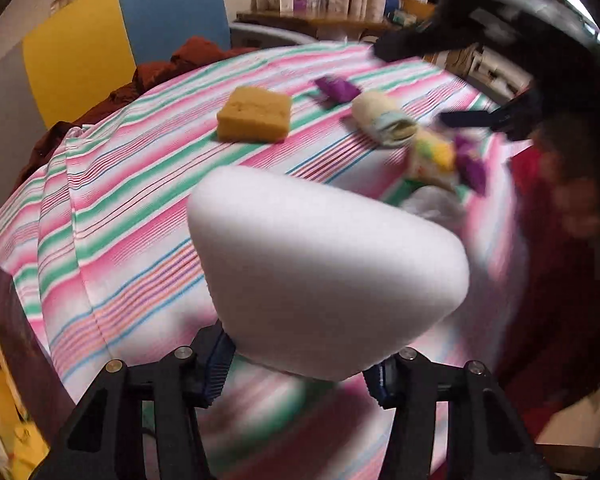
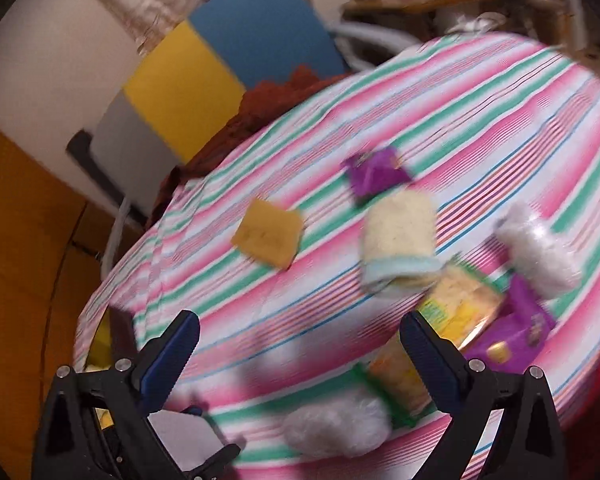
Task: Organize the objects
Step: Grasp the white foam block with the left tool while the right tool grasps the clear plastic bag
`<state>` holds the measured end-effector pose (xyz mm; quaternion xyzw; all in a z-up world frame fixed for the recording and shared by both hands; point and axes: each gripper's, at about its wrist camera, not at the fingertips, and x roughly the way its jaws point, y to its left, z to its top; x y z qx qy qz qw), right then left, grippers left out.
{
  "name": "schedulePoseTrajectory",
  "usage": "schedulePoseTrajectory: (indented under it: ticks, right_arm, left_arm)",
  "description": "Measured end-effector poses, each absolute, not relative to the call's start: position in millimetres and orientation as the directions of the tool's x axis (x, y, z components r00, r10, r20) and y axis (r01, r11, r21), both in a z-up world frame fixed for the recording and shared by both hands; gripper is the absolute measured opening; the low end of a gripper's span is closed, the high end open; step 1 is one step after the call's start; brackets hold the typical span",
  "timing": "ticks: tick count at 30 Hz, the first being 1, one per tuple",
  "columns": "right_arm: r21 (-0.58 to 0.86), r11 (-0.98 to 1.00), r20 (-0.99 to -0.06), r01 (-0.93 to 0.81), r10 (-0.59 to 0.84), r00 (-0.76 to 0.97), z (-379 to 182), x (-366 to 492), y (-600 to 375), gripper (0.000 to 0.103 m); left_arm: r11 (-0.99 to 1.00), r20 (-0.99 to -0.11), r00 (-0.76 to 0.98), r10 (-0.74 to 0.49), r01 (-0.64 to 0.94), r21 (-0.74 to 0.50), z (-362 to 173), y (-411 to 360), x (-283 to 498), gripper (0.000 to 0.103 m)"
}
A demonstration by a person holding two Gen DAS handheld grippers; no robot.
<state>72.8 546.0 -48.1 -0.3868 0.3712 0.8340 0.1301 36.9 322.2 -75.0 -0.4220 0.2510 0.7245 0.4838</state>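
Bench (image 1: pixel 112 216): round-looking top under a smooth cloth striped pink, green, white and blue, creased along one fold line

Left tongs (image 1: pixel 296 368): black frame, blue ribbed pads, pinching a white foam block (image 1: pixel 320 276), matte, fine-grained, with rounded corners, held clear above the cloth

Right tongs (image 2: pixel 300 344): same build, spread wide, nothing between the pads, hovering over the near part of the bench; also seen blurred at the upper right of the left view (image 1: pixel 452 36)

Sponge (image 2: pixel 268 236): yellow-orange, square slab, porous, lying flat alone toward the far side of the cloth

Rolled towel (image 2: pixel 400 240): cream terry, soft nap, pale blue hem at one end, just beside the sponge's right

Purple packet (image 2: pixel 376 172): glossy foil, crumpled, beyond the towel

Yellow packet (image 2: pixel 460 304): shiny wrapper with green edge, touching the towel's hem end

Second purple packet (image 2: pixel 520 328): glossy, partly under the yellow one's far edge

White fluffy bundle (image 2: pixel 540 248): in clear crinkled film, right of the towel

Second wrapped white bundle (image 2: pixel 336 428): near edge, blurred

Orange packet (image 2: pixel 400 376): green trim, beside that bundle; detail too blurred to tell

Chair (image 2: pixel 220 68): panels in blue, yellow and grey behind the bench, with rust-brown cloth (image 2: pixel 268 108) heaped against it
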Motion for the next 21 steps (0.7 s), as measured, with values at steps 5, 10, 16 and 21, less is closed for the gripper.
schedulePoseTrajectory:
  ticks: [5, 10, 16, 21]
  right_arm:
    - [0.465, -0.751, -0.793, -0.469, -0.118, -0.597, -51, 65, 525, 0.101]
    - [0.328, -0.822, -0.883, -0.465, -0.092, -0.461, -58, 61, 503, 0.101]
    - [0.218, -0.842, -0.938, -0.494, -0.041, -0.344, -76, 58, 501, 0.101]
    - [0.186, -0.851, -0.957, -0.491, -0.043, -0.287, -90, 53, 503, 0.083]
  left_arm:
    - [-0.415, -0.826, -0.180, 0.534, -0.907, -0.070, -54, 299, 45, 0.056]
    - [-0.446, -0.810, -0.184, 0.558, -0.889, -0.105, -47, 283, 43, 0.056]
    - [-0.468, -0.786, -0.185, 0.590, -0.872, -0.146, -36, 265, 43, 0.056]
    - [-0.488, -0.772, -0.189, 0.607, -0.855, -0.175, -31, 251, 42, 0.056]
